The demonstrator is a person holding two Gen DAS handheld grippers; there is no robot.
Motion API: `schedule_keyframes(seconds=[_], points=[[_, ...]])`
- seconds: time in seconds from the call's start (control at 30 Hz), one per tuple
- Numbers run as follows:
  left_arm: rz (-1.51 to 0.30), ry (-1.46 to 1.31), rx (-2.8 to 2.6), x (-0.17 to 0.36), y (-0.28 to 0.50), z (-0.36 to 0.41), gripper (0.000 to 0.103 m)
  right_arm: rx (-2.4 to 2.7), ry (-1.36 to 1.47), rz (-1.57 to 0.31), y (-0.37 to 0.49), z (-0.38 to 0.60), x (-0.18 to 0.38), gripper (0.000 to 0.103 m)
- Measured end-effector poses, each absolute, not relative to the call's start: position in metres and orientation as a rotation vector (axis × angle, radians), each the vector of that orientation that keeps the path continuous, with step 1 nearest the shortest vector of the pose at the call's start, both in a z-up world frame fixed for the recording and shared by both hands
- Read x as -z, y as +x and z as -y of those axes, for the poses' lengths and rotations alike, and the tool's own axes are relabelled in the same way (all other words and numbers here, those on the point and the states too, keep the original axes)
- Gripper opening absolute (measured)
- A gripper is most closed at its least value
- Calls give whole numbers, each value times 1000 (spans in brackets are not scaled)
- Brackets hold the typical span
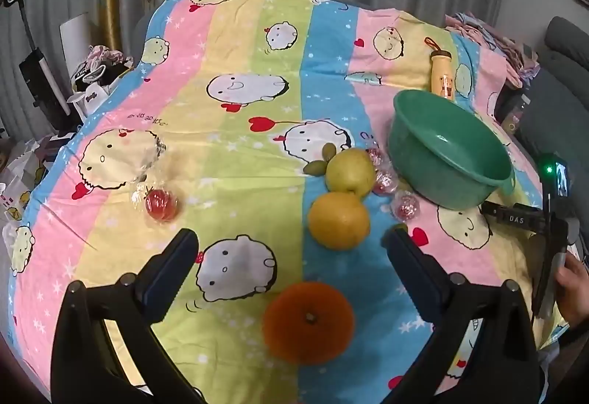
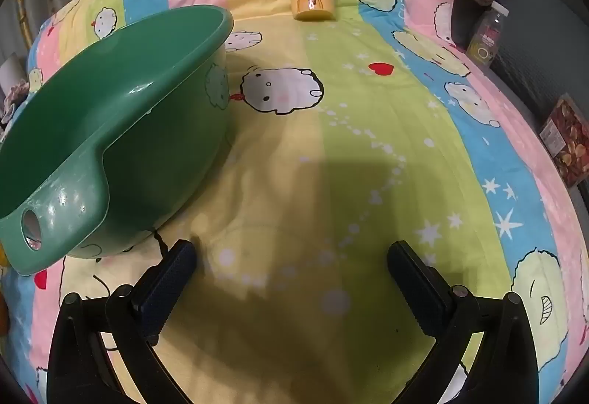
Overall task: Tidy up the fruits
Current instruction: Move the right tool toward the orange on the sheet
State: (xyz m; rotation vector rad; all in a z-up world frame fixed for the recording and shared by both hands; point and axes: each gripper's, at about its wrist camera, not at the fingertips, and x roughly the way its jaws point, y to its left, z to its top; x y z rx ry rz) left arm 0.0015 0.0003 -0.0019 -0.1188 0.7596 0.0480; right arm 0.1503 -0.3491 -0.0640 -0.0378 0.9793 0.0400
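— Looking past the left gripper [image 1: 291, 245]: jaws spread wide, nothing gripped. An orange mandarin [image 1: 308, 322] lies between its fingers; a yellow orange [image 1: 338, 220] and a pear [image 1: 349, 170] sit just ahead, touching.

— And the right gripper [image 2: 291, 258]?

— Released too — hovering over bare striped bedsheet [image 2: 331, 131], the empty green basin [image 2: 110, 131] just ahead on its left.

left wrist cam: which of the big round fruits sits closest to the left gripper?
The deep orange tangerine, stem up, between the open left gripper fingers. The paler orange and the yellow-green pear lie farther off, touching, toward the green basin.
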Motion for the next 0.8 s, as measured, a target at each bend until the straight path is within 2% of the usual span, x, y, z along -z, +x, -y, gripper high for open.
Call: schedule_keyframes(seconds=[0.27, 0.57, 0.8], points=[[-755, -139, -37, -2, 4, 1, 103, -15, -38, -979, 138, 346, 60, 103], [-760, -152, -56, -5, 1, -2, 103, -225, -81, -809, 42, 264, -11, 103], [-780, -175, -78, -4, -1, -13, 103, -400, -70, -784, 30, 206, -30, 103]])
